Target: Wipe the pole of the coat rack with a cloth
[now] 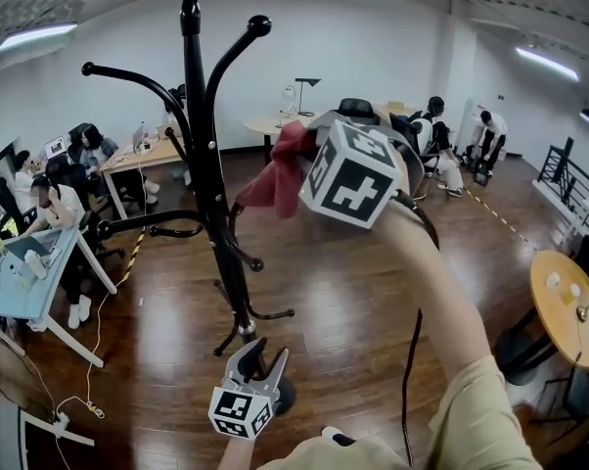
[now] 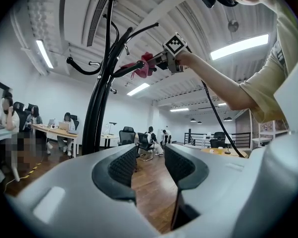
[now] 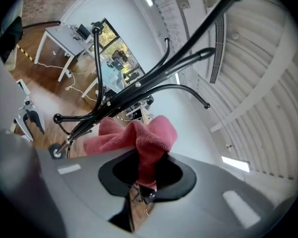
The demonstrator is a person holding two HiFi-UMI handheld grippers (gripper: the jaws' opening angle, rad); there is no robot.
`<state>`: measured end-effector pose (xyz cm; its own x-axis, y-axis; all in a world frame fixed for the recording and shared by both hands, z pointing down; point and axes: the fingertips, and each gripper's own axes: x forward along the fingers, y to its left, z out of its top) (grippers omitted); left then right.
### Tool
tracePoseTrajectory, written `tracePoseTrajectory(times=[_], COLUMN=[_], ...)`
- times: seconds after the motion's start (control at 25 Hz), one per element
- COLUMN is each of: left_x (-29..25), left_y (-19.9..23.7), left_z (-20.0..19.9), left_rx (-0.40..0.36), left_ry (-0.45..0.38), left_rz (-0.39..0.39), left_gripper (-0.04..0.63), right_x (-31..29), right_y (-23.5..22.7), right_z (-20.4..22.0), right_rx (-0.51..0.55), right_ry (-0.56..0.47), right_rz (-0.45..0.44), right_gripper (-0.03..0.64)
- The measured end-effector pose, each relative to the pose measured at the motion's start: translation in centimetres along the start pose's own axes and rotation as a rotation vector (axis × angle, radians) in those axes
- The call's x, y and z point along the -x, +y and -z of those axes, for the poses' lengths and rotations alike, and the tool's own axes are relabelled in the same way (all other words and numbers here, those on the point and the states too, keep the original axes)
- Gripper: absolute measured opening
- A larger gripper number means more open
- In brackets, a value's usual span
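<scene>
A black coat rack stands on the wooden floor, its pole [image 1: 208, 174] rising to a knob with curved hooks. My right gripper [image 1: 304, 169] is raised beside the pole's upper half, shut on a red cloth [image 1: 278, 174] that hangs close to the pole. In the right gripper view the cloth [image 3: 139, 140] bunches out of the jaws just short of the pole [image 3: 134, 90]. My left gripper [image 1: 258, 360] is low near the rack's base, open and holding nothing. From the left gripper view the pole [image 2: 97, 108] towers overhead, with the cloth [image 2: 143, 67] and right gripper [image 2: 156, 62] high up.
Desks with seated people [image 1: 55, 209] line the left side. A round wooden table [image 1: 566, 306] stands at the right, another table with office chairs [image 1: 358, 111] at the back. A railing [image 1: 568, 174] is far right. The rack's lower hooks [image 1: 158, 228] jut out to the left.
</scene>
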<state>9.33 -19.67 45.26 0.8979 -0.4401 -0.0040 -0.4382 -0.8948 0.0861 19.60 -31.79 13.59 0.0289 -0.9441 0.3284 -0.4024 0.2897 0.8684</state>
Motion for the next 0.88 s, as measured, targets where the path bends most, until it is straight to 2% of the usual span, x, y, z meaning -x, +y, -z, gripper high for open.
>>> tracePoseTrajectory(times=[0.16, 0.36, 0.44, 0.56, 0.64, 0.76, 0.88], left_x=[0.2, 1.3, 2.0, 3.3, 4.3, 6.2, 8.4], left_y=[-0.5, -0.9, -1.1, -1.0, -0.6, 0.4, 1.9], left_z=[0.0, 0.1, 0.3, 0.5, 0.7, 0.9, 0.6], left_rx=[-0.004, -0.012, -0.015, -0.015, -0.011, -0.005, -0.001], left_ry=[0.0, 0.008, 0.013, 0.022, 0.024, 0.023, 0.008], left_rz=[0.021, 0.039, 0.046, 0.047, 0.035, 0.008, -0.041], left_gripper=[0.166, 0.166, 0.166, 0.166, 0.166, 0.166, 0.166], right_x=[1.7, 4.3, 5.6, 8.2, 10.1, 12.6, 13.4], right_y=[-1.6, -4.2, -4.8, -5.2, -5.2, -4.1, -2.5], right_z=[1.6, 5.3, 6.2, 4.9, 1.6, -5.5, -12.0], right_rx=[-0.036, -0.1, -0.151, -0.223, -0.236, -0.198, -0.104], right_ry=[0.022, 0.133, 0.122, -0.001, -0.16, -0.423, -0.567], right_rz=[0.072, 0.22, 0.266, 0.344, 0.402, 0.438, 0.43], right_gripper=[0.051, 0.051, 0.051, 0.051, 0.052, 0.052, 0.052])
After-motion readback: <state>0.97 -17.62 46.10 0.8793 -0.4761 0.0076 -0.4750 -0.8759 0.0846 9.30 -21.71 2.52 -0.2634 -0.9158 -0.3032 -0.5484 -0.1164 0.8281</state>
